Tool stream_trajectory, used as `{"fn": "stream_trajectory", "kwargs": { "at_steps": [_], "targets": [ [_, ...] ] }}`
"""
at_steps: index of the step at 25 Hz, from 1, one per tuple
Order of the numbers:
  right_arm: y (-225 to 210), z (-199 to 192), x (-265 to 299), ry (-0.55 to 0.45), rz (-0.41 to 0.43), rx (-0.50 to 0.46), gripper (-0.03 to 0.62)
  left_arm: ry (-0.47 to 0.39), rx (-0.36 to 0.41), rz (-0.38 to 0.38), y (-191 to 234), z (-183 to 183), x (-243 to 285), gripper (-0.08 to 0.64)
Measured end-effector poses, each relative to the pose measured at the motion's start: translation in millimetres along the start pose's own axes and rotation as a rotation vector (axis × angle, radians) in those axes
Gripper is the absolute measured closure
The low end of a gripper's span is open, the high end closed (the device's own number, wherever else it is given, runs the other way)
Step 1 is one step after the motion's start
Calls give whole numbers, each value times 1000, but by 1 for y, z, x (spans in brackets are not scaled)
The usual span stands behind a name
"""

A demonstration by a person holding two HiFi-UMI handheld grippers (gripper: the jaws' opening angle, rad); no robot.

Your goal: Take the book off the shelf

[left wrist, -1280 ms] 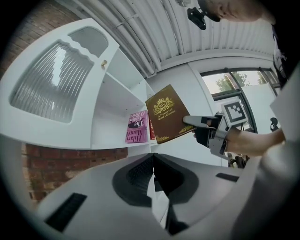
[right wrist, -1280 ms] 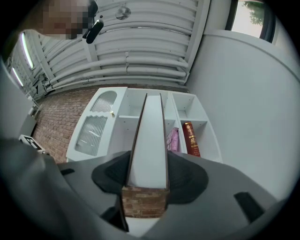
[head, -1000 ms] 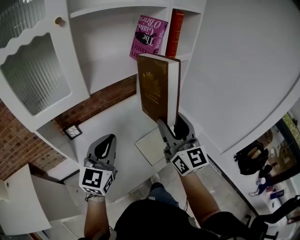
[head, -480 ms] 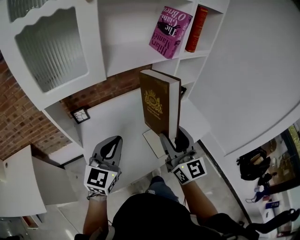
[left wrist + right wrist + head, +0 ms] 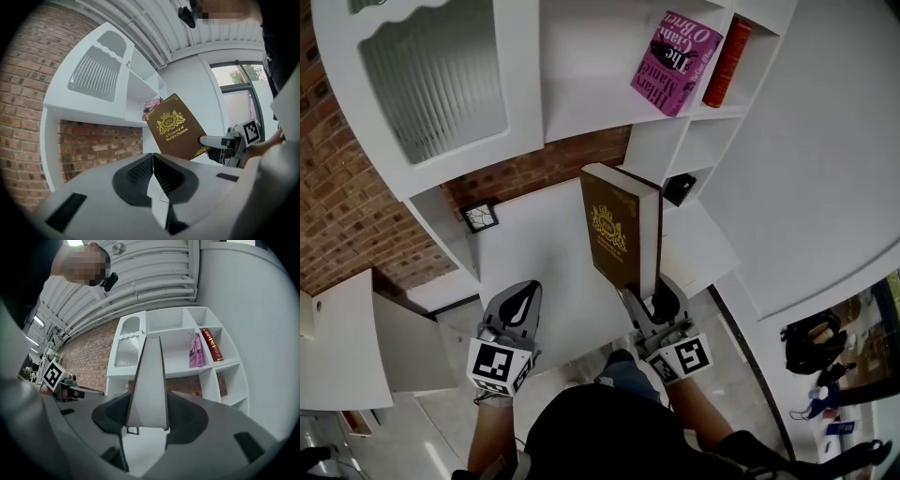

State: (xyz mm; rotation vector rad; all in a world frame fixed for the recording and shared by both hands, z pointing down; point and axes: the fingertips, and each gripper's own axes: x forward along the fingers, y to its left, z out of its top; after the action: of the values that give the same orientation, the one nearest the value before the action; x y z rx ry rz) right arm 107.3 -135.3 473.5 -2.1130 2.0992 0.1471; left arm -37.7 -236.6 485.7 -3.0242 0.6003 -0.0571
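A thick brown book (image 5: pixel 614 232) with a gold crest stands upright in my right gripper (image 5: pixel 645 298), whose jaws are shut on its lower end. In the right gripper view the book's white page edge (image 5: pixel 147 385) fills the gap between both pads. The book is clear of the white shelf unit (image 5: pixel 581 94) and hangs over the white counter (image 5: pixel 544 272). My left gripper (image 5: pixel 514 307) is shut and holds nothing, to the left of the book. From the left gripper view the brown book (image 5: pixel 174 126) shows to the right, with the right gripper (image 5: pixel 225 143) on it.
A pink book (image 5: pixel 675 62) leans and a red book (image 5: pixel 728 50) stands on the upper shelf. A glass cabinet door (image 5: pixel 441 75) is at the left. Brick wall (image 5: pixel 347 216) lies behind the unit. A small black frame (image 5: pixel 480 217) sits on the counter.
The right gripper and the brown book have come down and away from the shelf. The shelf with the pink and red books has slid toward the top right of the head view.
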Motion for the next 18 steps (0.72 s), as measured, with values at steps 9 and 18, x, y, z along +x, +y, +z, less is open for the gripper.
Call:
{"fn": "stream_trajectory", "kwargs": {
  "at_steps": [9, 18],
  "targets": [
    [14, -8, 8, 14, 52, 10, 365, 9, -14, 60, 8, -10, -27, 551],
    [33, -5, 22, 18, 112, -9, 365, 16, -39, 113, 12, -17, -46, 551]
  ]
}}
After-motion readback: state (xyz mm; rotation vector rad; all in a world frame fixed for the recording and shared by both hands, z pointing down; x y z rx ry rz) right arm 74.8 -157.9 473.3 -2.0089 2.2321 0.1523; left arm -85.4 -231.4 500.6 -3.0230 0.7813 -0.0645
